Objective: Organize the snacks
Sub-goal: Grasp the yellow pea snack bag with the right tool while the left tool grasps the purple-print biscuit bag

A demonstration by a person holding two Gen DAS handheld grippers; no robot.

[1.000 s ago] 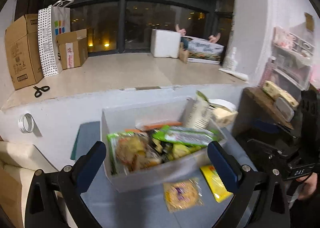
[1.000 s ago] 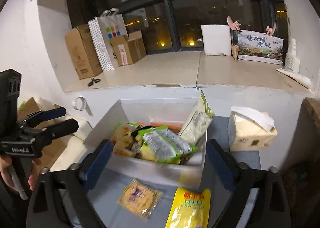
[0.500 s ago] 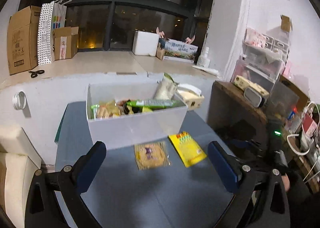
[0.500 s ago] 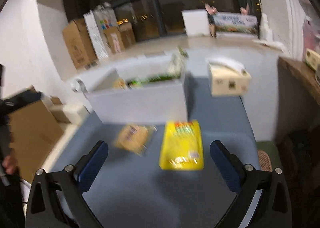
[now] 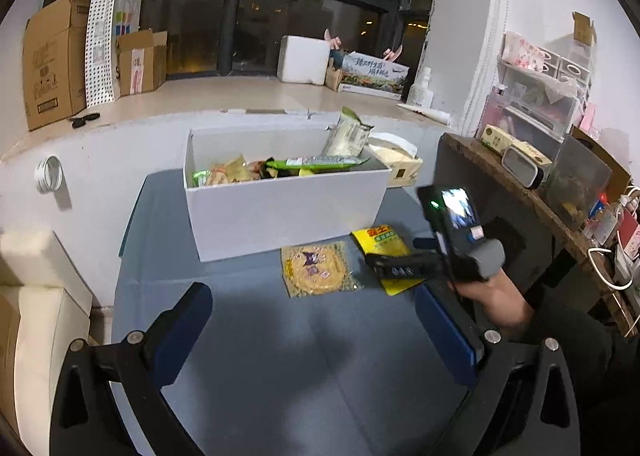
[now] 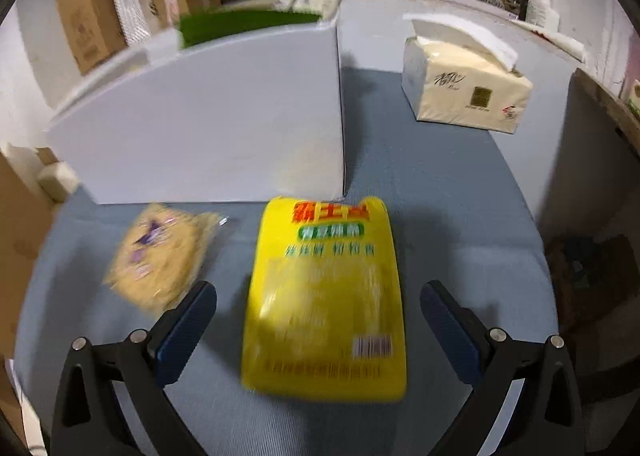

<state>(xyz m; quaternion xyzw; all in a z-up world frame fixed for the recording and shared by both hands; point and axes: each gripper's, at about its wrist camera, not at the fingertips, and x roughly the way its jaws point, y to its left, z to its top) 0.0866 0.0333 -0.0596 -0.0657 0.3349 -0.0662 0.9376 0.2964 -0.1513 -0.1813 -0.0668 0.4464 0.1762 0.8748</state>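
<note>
A: Right gripper (image 6: 318,316) status?

B: Jaws spread wide, holding nothing. It hangs low over the yellow packet (image 6: 324,296), which lies flat on the blue table (image 6: 440,195) right between the fingers. The packet runs toward 12 o'clock from the gripper, barcode end nearest the camera. Can't tell whether the fingers touch the table yet; the frame is motion-blurred.

A: Step?

B: I'd say approach for a pick, with the packet lined up but not gripped. Next move, as I judge it: drop until the pads flank the long edges, close, lift, carry to the white box (image 6: 208,111) at 12 o'clock. A flat pouch lying flush on cloth could slip out of a side pinch.

A: Left gripper (image 5: 316,332)?

B: Also wide open and empty, held back over bare table. From it the yellow packet (image 5: 384,248) sits at about 1 o'clock, partly under the right tool. The round cracker pack (image 5: 316,268) is at 12 o'clock, just beside the yellow one.

A: Box?

B: White box (image 5: 288,207) is beyond both loose packs, at 12 o'clock and already holding several snacks. In the right view the cracker pack (image 6: 160,256) lies at 10 o'clock. The tissue pack (image 6: 464,87) is at 1 o'clock, well apart.

A: Remaining?

B: Two packs are still outside the box.
</note>
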